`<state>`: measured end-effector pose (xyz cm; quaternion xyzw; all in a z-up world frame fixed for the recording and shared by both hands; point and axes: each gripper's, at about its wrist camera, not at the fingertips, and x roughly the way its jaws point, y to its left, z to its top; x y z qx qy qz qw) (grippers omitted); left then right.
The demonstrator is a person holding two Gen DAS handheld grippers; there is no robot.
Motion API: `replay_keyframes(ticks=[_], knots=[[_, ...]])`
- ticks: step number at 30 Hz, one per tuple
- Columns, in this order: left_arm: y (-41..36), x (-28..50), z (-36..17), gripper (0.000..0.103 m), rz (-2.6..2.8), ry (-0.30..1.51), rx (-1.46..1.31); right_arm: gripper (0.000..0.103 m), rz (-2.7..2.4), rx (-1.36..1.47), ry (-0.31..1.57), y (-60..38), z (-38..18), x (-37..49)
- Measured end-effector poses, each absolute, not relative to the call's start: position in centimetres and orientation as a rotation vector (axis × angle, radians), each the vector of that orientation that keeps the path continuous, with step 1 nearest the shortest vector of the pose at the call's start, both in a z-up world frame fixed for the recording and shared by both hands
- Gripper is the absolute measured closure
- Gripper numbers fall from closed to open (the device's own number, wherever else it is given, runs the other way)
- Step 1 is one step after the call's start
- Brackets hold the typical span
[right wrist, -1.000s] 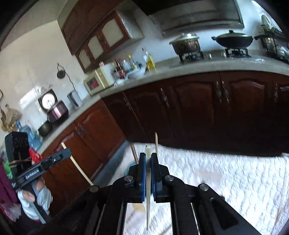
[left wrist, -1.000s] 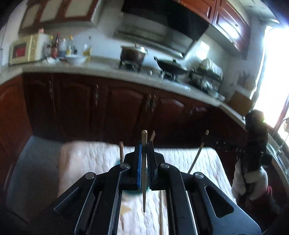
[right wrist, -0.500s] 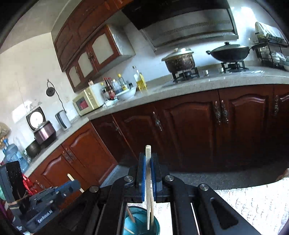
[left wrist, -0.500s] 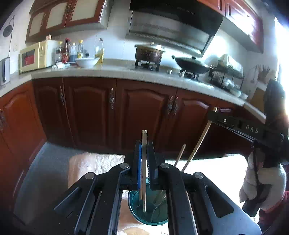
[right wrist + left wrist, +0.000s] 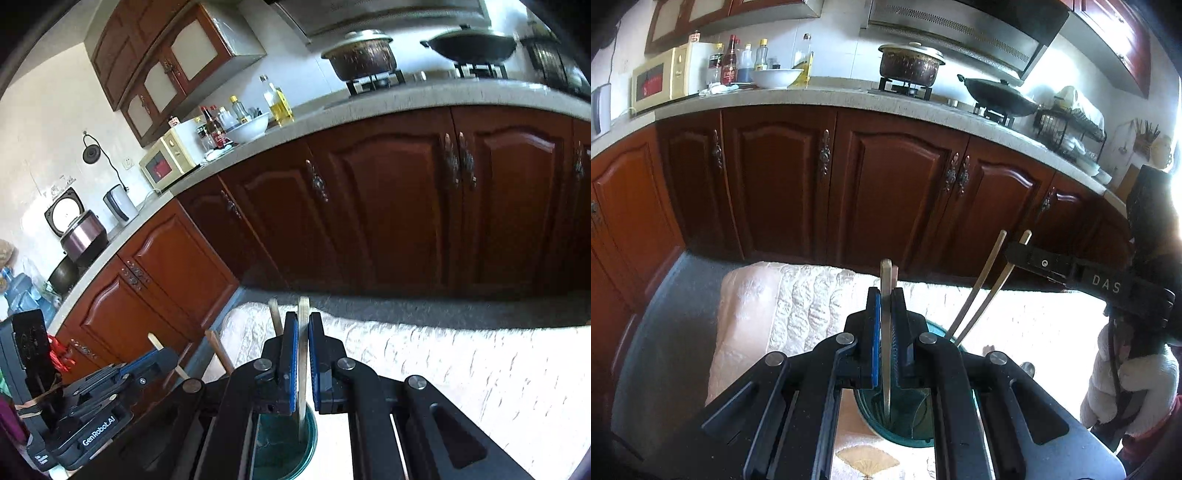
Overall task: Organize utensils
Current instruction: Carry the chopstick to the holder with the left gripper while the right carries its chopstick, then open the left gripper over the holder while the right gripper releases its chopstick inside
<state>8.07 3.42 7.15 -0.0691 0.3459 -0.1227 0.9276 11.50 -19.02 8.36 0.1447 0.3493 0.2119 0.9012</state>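
Observation:
A teal glass cup stands on a table under a white quilted cloth. My left gripper is shut on a pale chopstick held upright, its lower end inside the cup. Two more chopsticks lean out of the cup to the right, beside my right gripper. In the right wrist view my right gripper is shut on another pale chopstick, whose lower end dips into the cup. My left gripper is at the lower left with its chopstick.
Dark wooden cabinets run behind the table under a stone counter with a pot, a wok, a microwave and bottles. Grey floor lies left of the table. A white-gloved hand holds the right gripper.
Both grippers have sunk toward the table with their chopsticks. The teal cup has come into view under them, and the lower ends of both chopsticks now reach into it.

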Motion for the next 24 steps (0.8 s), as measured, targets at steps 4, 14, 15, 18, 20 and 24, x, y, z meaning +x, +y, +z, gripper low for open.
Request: replay_keyframes(ticks=[4,14,15,18,20,24], knots=[[3.7,7.9,6.9,0.095,-0.248,0.722,-0.160,0.080,0.445,0.280,0.751,-19.2,7.5,11.1],[4.1,5.8,7.0,0.065,-0.245,0.725,-0.201,0.070,0.447,0.265,0.789,-20.3,6.0,8.5],[4.1,5.6,7.0,0.065,-0.245,0.727,-0.203,0.070,0.443,0.257,0.790,-20.4,5.8,8.0],[3.5,4.6,6.9,0.065,-0.234,0.729,-0.187,0.067,0.428,0.244,0.796,-20.6,5.3,6.8],[2.9,3.8,6.7,0.065,-0.231,0.729,-0.172,0.067,0.407,0.236,0.804,-20.9,4.8,5.9],[1.2,2.1,6.1,0.065,-0.241,0.732,-0.134,0.066,0.367,0.222,0.812,-21.7,3.9,3.9]])
